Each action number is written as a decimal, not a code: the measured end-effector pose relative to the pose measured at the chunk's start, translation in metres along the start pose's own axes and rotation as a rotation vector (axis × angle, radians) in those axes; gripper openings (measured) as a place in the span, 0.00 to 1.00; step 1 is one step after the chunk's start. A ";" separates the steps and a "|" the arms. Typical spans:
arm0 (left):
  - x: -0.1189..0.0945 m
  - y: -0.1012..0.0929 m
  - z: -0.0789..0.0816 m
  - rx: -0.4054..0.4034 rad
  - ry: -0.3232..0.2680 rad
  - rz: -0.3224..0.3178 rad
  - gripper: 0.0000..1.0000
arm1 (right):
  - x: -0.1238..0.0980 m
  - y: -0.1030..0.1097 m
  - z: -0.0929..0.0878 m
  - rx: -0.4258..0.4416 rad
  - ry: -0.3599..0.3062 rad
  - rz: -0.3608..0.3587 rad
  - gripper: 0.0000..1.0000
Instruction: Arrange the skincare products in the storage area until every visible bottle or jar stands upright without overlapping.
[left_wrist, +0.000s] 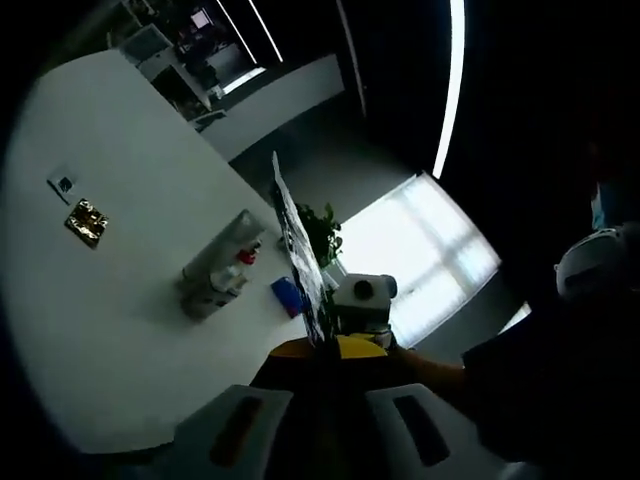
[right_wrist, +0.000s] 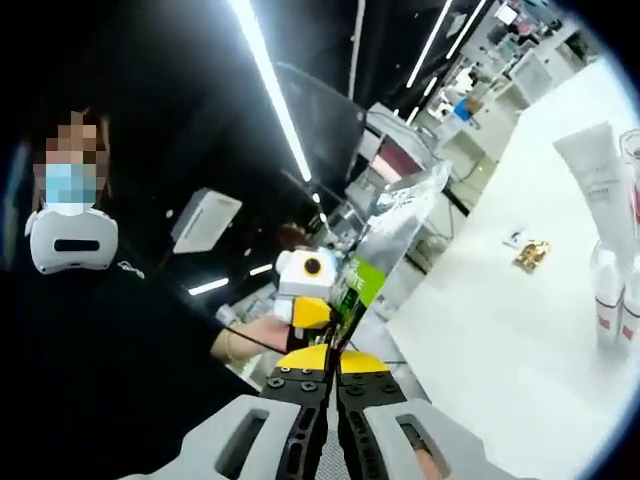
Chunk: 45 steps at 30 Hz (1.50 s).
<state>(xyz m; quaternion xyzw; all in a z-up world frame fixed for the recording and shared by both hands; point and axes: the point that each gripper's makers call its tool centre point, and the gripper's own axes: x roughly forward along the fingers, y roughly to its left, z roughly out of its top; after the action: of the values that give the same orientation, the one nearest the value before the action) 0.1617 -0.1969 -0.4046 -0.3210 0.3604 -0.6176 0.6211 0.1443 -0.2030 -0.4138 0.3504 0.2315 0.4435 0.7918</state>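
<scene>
Place: large open-plan office or lab hall
Ceiling: dark, with long white strip lights (right_wrist: 270, 85) running across the upper frame
Furniture: broad white counter (left_wrist: 120, 330); white desks and shelving units (right_wrist: 520, 70) at upper right
Daylight: bright blinded window (left_wrist: 420, 240), centre right

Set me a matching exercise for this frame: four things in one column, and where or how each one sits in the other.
Things:
1. packet
2. white tube
3. gold square
4. blue item

Places:
A. lying flat on the white table, well apart from the bottles
B. off the table, clamped by the left gripper and the right gripper
C. standing up next to the bottles
D. on the table, just beside the bottle cluster

Pairs: 1-B, 2-C, 3-A, 4-D
</scene>
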 end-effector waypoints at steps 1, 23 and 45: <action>0.000 0.003 -0.001 -0.007 0.000 0.010 0.00 | 0.001 -0.008 -0.002 -0.023 0.011 -0.043 0.00; 0.020 0.094 -0.005 -0.072 0.039 0.173 0.00 | -0.052 -0.071 -0.025 -0.114 0.061 -0.385 0.67; 0.045 0.158 -0.008 -0.158 0.069 0.243 0.00 | -0.078 -0.086 -0.051 -0.124 0.113 -0.563 0.99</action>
<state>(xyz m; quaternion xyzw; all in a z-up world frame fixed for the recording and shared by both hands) 0.2390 -0.2360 -0.5445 -0.3015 0.4652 -0.5183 0.6513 0.1168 -0.2838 -0.5081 0.1982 0.3359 0.2385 0.8894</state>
